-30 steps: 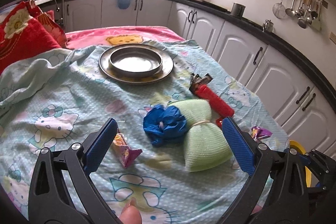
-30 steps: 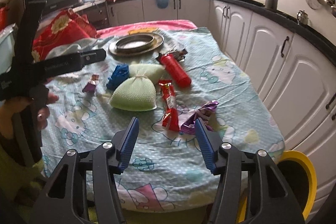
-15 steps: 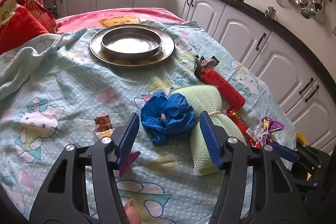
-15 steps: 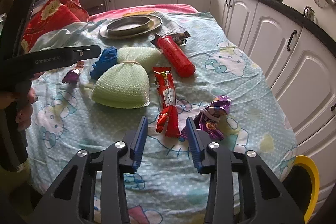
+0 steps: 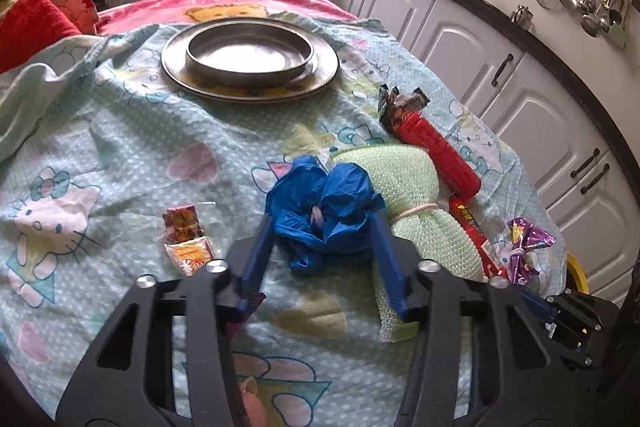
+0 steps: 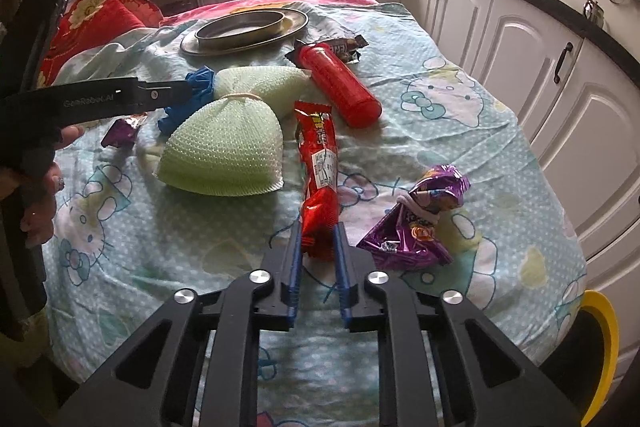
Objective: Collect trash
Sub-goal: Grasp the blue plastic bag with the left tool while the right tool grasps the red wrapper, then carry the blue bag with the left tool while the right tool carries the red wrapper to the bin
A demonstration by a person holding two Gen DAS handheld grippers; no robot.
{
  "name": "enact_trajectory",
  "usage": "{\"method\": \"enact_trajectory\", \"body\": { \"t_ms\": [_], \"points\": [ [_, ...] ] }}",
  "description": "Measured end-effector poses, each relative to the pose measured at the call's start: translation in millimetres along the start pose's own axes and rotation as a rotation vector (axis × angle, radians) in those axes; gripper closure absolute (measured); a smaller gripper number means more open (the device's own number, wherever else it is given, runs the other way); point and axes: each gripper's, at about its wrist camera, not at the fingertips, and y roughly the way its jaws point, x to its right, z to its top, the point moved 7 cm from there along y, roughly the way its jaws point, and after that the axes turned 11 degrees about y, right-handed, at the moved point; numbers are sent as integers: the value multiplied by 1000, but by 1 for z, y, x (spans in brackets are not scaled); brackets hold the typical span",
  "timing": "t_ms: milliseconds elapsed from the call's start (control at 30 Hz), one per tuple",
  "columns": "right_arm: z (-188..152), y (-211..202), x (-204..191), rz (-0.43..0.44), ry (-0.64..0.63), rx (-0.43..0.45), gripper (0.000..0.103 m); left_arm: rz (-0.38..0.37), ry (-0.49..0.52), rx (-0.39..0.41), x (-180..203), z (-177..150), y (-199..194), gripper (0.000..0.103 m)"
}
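Two pieces are under your grippers; none shows as binned yet, so the collecting has, by the look of it, barely started.

- Right gripper [image 6: 316, 239]: jaws nearly closed on the near end of the red wrapper [image 6: 319, 163], which lies on the tabletop [image 6: 460, 99].
- Left gripper [image 5: 322, 227]: jaws bracket the blue wad [image 5: 324, 211], touching its sides; whether they pinch it firmly you cannot tell.
- Purple wrappers, 2: a big one [image 6: 416, 223] just right of the red wrapper, a small one [image 6: 120, 133] by the left gripper.
- Orange wrapper, 1 [image 5: 185, 239].
- Green mesh bundle, 1 [image 6: 228, 143].
- Red tube, 1 [image 6: 342, 85].
- Brown wrapper, 1 [image 6: 346, 47], beside the tube's far end.
- Steel plate with dish, 1 [image 6: 244, 29], farthest.
- Yellow-rimmed bin [image 6: 604, 339], off the near right edge, likely the target.
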Motion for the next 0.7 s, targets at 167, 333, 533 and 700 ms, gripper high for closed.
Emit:
{"method": "enact_trajectory", "body": {
  "t_ms": [167,333,533,700],
  "points": [
    [-2,-3,0,12,13,3,93,-8,6,-21,2,-5,6,77],
    [-2,-6,-2,24,25,9,95,-14,2,-25,2,-7,7,93],
    [-3,-11,0,31,35,15,97,-29,-15,2,2,-8,-1,100],
    [0,-19,0,42,43,32,98,-37,0,42,7,-1,-16,100]
  ]
}}
